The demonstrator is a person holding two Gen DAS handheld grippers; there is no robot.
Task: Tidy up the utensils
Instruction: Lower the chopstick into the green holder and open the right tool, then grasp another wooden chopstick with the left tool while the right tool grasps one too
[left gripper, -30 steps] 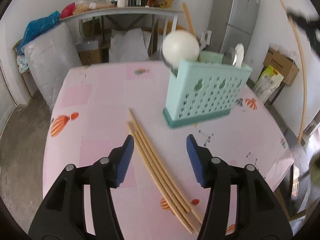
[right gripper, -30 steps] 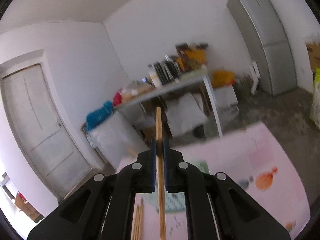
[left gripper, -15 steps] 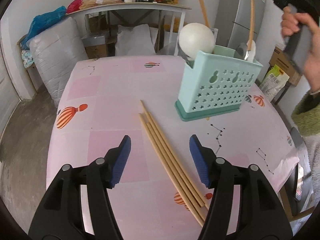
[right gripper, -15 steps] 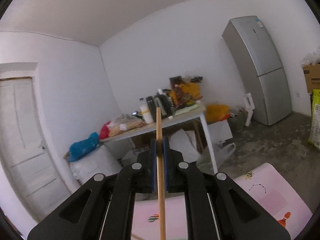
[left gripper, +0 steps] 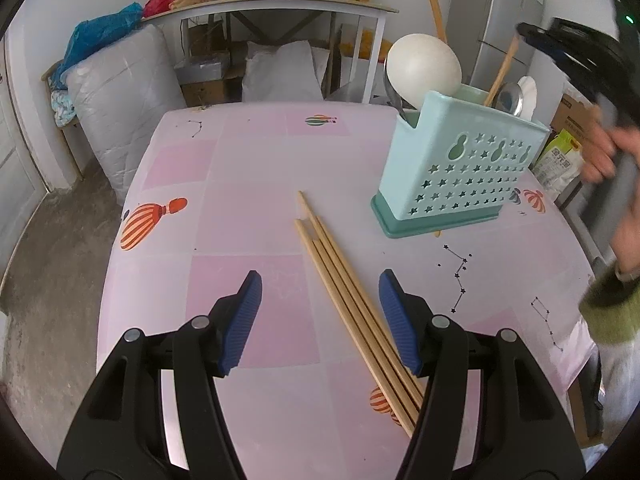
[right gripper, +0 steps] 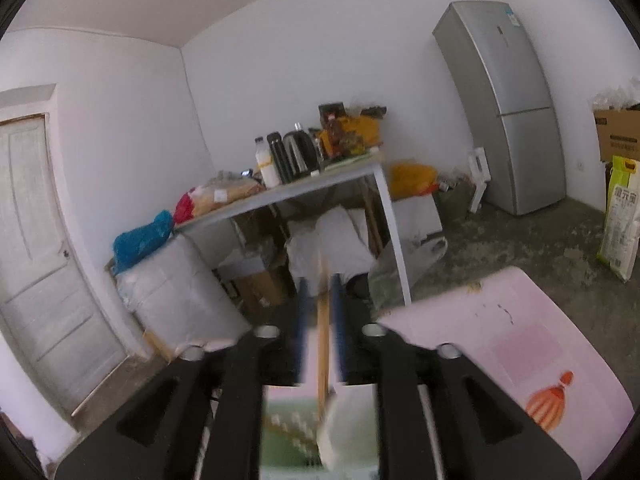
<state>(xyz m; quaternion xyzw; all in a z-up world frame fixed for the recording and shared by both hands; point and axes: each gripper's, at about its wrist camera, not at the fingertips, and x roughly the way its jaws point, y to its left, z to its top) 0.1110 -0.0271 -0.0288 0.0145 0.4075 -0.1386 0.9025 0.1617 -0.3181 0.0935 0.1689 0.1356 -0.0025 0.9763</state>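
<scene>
Three wooden chopsticks [left gripper: 352,292] lie side by side on the pink table [left gripper: 248,200]. My left gripper [left gripper: 320,316] is open, low over their near ends, with a pad on each side. A mint caddy [left gripper: 456,176] at the right holds a white ladle [left gripper: 424,66], spoons and chopsticks. My right gripper [right gripper: 320,312] hovers above the caddy [right gripper: 288,424]. Its blurred jaws stand slightly apart around a wooden chopstick [right gripper: 322,344] that reaches down into the caddy. The right gripper also shows in the left wrist view [left gripper: 532,38], at the chopstick's top [left gripper: 500,74].
Behind the table stand a white side table with bottles and a kettle [right gripper: 296,152], wrapped bundles [left gripper: 120,112] and a grey fridge [right gripper: 504,104]. A cardboard box and a bag [right gripper: 620,216] sit on the floor at the right.
My right gripper has lowered the chopstick into the caddy and its jaws have parted a little. My left gripper stays open over the three chopsticks, drawn slightly back.
</scene>
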